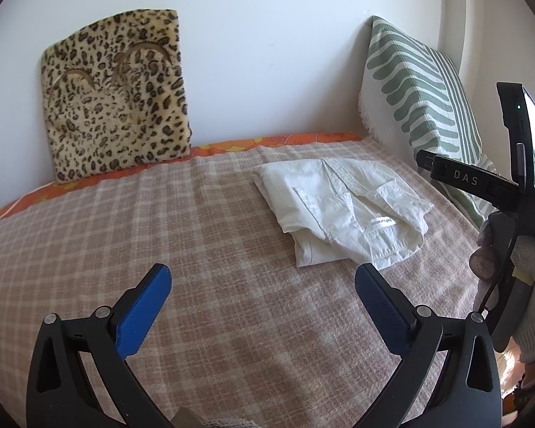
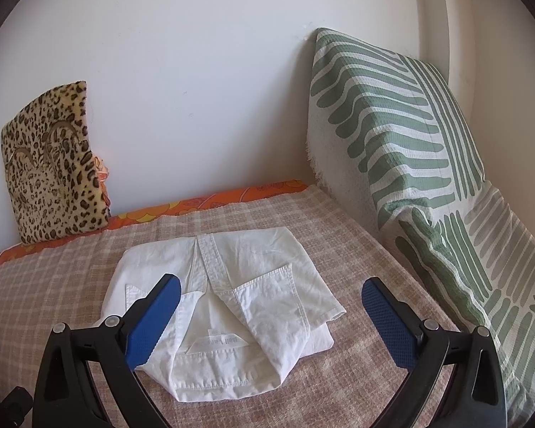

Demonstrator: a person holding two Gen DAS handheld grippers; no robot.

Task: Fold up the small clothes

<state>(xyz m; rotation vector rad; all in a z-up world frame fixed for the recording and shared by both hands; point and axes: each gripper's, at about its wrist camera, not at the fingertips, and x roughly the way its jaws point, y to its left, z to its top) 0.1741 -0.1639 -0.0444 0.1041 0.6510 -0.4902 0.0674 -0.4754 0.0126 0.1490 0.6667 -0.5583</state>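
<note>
A small white garment lies folded into a compact bundle on the pink checked blanket; it also shows in the right wrist view, waistband and label toward me. My left gripper is open and empty, above the blanket in front and to the left of the garment. My right gripper is open and empty, hovering just above the near part of the garment, its left finger over the cloth. The right gripper's body appears at the right edge of the left wrist view, held by a gloved hand.
A leopard-print cushion leans on the white wall at the back left. A green-and-white striped pillow leans at the right. An orange sheet edges the blanket along the wall.
</note>
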